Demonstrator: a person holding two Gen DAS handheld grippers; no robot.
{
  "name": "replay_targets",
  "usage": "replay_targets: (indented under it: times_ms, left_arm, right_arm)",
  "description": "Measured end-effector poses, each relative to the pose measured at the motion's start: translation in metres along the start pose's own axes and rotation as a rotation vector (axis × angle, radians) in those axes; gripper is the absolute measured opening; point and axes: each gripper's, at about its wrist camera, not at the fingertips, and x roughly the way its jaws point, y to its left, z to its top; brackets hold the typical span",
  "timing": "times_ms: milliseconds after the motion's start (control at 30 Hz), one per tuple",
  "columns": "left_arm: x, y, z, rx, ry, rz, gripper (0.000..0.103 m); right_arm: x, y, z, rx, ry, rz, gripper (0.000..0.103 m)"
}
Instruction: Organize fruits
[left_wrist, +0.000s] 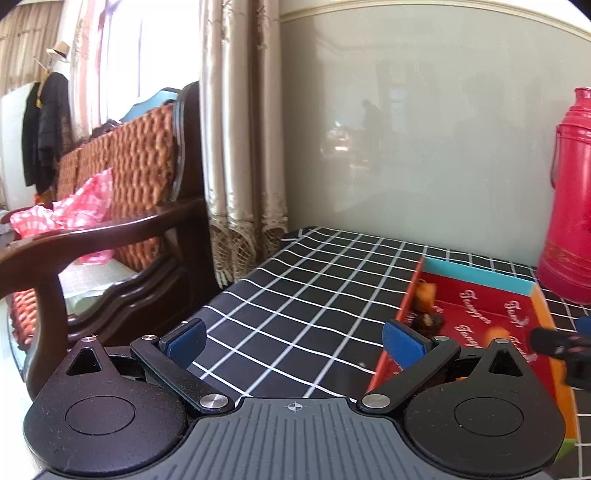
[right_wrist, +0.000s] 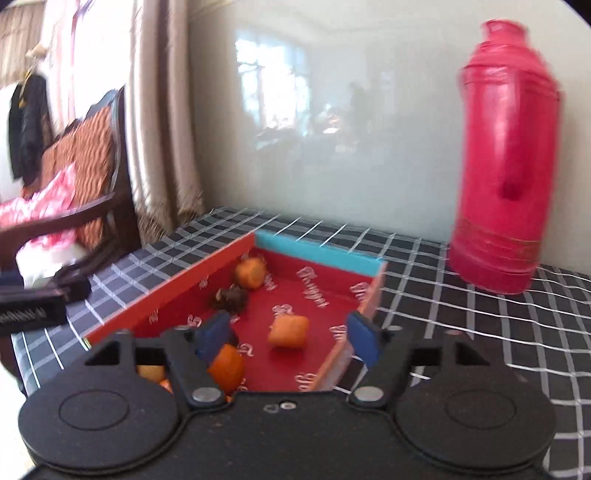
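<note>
R hand-held gripper (right_wrist: 289, 338) is wide open w/ nothing held, over the tray (right_wrist: 321, 254) on the desk (right_wrist: 461, 332) — fruit (right_wrist: 288, 331) lies loose inside. L hand-held gripper (left_wrist: 294, 341) is also open, empty, beside the tray. I'd back off slowly — don't nudge the pieces.

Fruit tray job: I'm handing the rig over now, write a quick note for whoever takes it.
Left gripper: open, empty, over the checked cloth left of the tray.
Right gripper: open, nothing between its fingers, above the tray.
In the tray: several orange fruits, one in the middle, one at the far corner, plus a dark fruit.
Left to do: no loose fruit shows on the cloth; check outside the views.
</note>
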Motion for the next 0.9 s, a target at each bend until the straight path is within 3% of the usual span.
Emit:
replay_targets:
  times_ms: [100,233,567,900]
  left_arm:
    - [-0.017,-0.007,0.003,0.034,0.013,-0.053,0.101]
    - [-0.069,-0.014,0.006,0.028,0.026,-0.117,0.103]
    - [-0.204,-0.009,-0.003,0.062,-0.029,-0.197,0.103]
    - [-0.24,0.007,-0.009,0.059,-0.062,-0.188,0.103]
  right_arm:
    - [-0.041,-0.007,-0.006,0.08,-0.018,-0.039,0.082]
    - [-0.105,-0.011,-0.014,0.115,-0.058,-0.11,0.097]
    - [-0.206,0.015,-0.02,0.15,-0.087,-0.216,0.097]
    - [-0.227,0.03,-0.025,0.132,-0.11,-0.206,0.097]
